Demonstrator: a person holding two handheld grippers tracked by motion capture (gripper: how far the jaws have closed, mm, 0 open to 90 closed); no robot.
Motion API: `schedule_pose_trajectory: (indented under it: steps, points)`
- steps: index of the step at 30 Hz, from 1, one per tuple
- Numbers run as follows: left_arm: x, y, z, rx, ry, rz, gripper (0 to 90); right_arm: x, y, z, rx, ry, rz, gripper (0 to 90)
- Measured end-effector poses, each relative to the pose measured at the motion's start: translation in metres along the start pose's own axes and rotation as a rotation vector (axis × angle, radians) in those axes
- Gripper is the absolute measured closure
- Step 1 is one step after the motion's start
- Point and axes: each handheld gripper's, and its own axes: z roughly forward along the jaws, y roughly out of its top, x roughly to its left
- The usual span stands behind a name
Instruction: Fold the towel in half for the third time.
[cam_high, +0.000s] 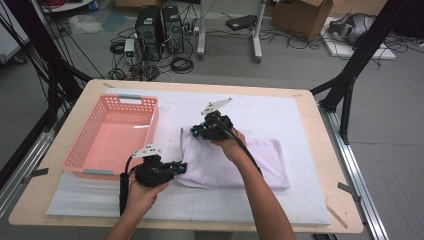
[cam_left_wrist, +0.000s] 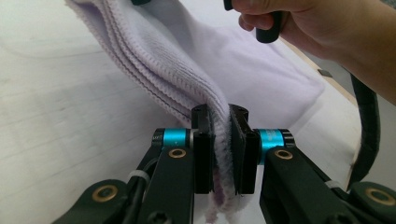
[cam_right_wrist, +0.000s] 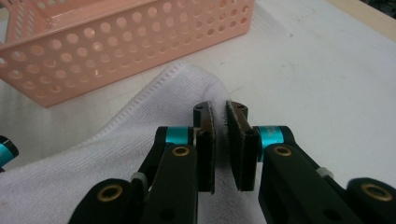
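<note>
we have the folded lilac towel (cam_high: 235, 162) lying on the white mat (cam_high: 280, 117) just right of the pink basket (cam_high: 111, 134), and we grip it at its two left corners: the left gripper (cam_high: 181, 166) is clamped on the near corner, the thick layered edge squeezed between its pads (cam_left_wrist: 203, 149), and the right gripper (cam_high: 196, 131) is pinched on the far corner, its jaws nearly together with the cloth running in under them. the main risk, as we judge it, is on the right side: that bite looks thin, so the corner could slip out as we lift, and the towel would swing from one hand and unfold. if we pull the hands apart unevenly, the stacked layers in the left grip may shear and the fold could open. the hanging part may also snag the basket's rim. the mat covers a light wooden table (cam_high: 320, 150); beyond it a grey floor holds computer towers (cam_high: 160, 27), tangled cables (cam_high: 182, 64), a cardboard box (cam_high: 305, 15) and black frame legs (cam_high: 360, 55).
</note>
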Motion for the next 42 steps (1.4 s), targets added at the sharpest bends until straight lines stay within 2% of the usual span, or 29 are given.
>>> schedule_pose_trajectory:
  steps: [5,14,19,27,34,37,40,42]
  points:
    - [-0.009,0.009,0.013,-0.005,-0.024,0.014,81.1,-0.006,-0.004,-0.018,-0.022,-0.021,0.004,82.5]
    - [-0.026,0.022,0.037,0.017,-0.05,0.03,81.1,-0.015,-0.016,-0.043,-0.058,-0.052,0.019,82.5]
    - [-0.039,0.029,0.055,0.037,-0.067,0.055,80.9,-0.022,-0.026,-0.059,-0.07,-0.08,0.027,82.4]
    - [-0.06,0.04,0.089,0.072,-0.074,0.099,80.8,-0.038,-0.049,-0.085,-0.093,-0.14,0.062,82.1]
    - [-0.073,0.041,0.117,0.086,-0.073,0.103,80.6,-0.052,-0.075,-0.1,-0.099,-0.19,0.111,82.0]
    - [-0.08,0.04,0.127,0.095,-0.071,0.12,79.7,-0.055,-0.084,-0.104,-0.097,-0.208,0.106,82.1]
    - [-0.086,0.038,0.129,0.081,-0.08,0.137,73.5,-0.056,-0.091,-0.107,-0.091,-0.223,0.097,82.2]
    - [-0.089,0.039,0.124,0.065,-0.083,0.163,61.3,-0.06,-0.097,-0.11,-0.092,-0.229,0.103,82.2]
